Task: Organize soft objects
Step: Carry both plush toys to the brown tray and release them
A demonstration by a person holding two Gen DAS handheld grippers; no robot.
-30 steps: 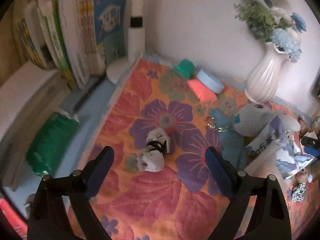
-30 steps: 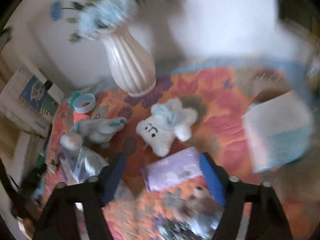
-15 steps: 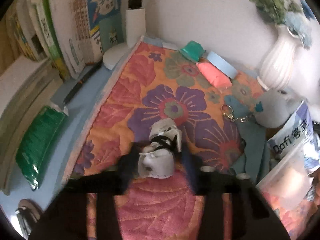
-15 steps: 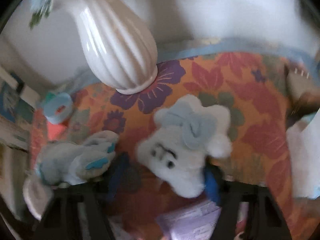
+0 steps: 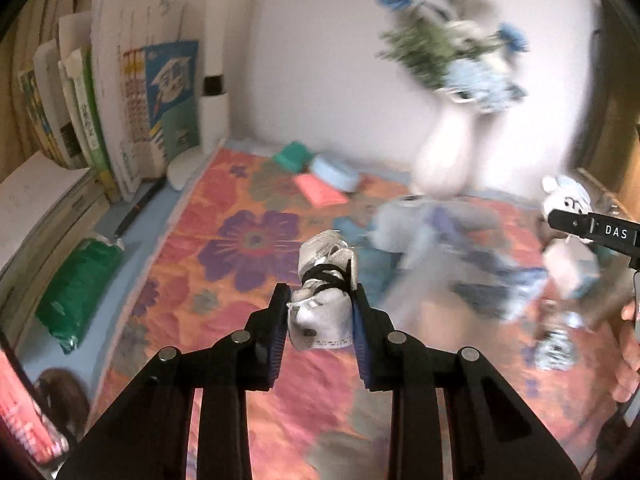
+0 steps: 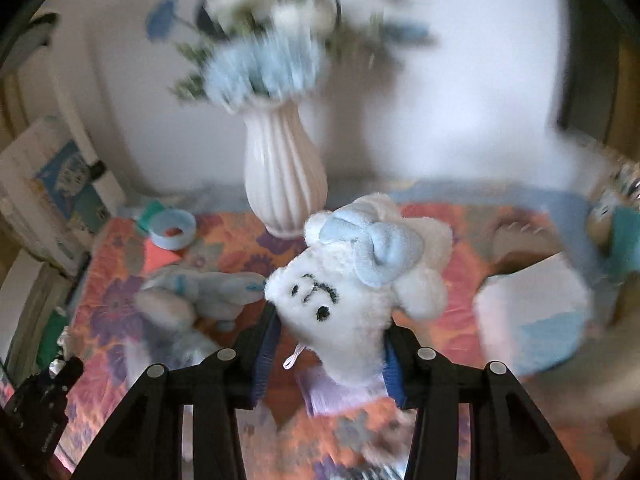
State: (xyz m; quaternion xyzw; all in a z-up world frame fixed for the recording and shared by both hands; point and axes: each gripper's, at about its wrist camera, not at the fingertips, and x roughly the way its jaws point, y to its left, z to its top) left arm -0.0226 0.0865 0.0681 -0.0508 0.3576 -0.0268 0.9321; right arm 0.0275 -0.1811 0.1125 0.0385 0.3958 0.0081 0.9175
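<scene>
1. The jaws of the left gripper (image 5: 320, 322) are drawn in on a small white cloth bundle (image 5: 323, 306) tied with black cord. The bundle sits between the two blue pads, its tied neck and upper folds standing out past the tips toward the far side, lifted above the floral cloth (image 5: 248, 240) on the table.
2. Left of that gripper, a green packet (image 5: 78, 290) lies on the blue strip beside the cloth, and books (image 5: 120, 108) stand upright at the far left against the wall.
3. Far of the bundle lie a pink block (image 5: 320, 192), a light blue ring (image 5: 334, 170) and a green piece (image 5: 294, 156), close together.
4. The jaws of the right gripper (image 6: 326, 350) are pressed on a white plush toy (image 6: 356, 280) with a pale blue bow. Its lower body is caught between the pads; the face and bow rise beyond the tips.
5. Far of the toy stands a ribbed white vase (image 6: 282, 176) with blurred blue flowers.
6. Left of the toy a grey-blue plush (image 6: 208, 292) lies on the cloth; right of it a white box (image 6: 532, 312) shows, blurred.
</scene>
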